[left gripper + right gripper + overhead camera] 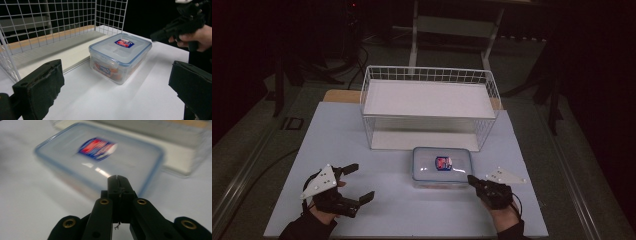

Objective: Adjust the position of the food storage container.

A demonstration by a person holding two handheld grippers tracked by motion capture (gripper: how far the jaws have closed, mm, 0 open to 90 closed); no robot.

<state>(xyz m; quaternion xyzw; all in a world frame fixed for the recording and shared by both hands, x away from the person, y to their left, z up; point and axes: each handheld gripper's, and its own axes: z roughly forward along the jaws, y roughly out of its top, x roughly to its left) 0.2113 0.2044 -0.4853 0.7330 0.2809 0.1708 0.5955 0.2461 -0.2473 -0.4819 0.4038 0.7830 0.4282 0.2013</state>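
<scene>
Right gripper point(471, 178) pressed shut on nothing, left gripper point(360, 183) gaping empty: best opened wide before squarely straddling lidded container point(442, 166).

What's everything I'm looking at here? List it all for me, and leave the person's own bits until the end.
food box: one, clear plastic with a blue-edged lid and a red and blue label, on the table just in front of the basket.
wire basket: one, white, at the far middle of the table, with a pale flat panel inside.
table: one, white top, under everything.
frame: one, pale, on the floor behind the table.
left hand-held gripper: one, black with a grey three-cornered plate, near left of the table, jaws wide apart and holding nothing.
right hand-held gripper: one, black with a grey plate, near right, jaws shut together, tip close to the box's near right corner.
</scene>
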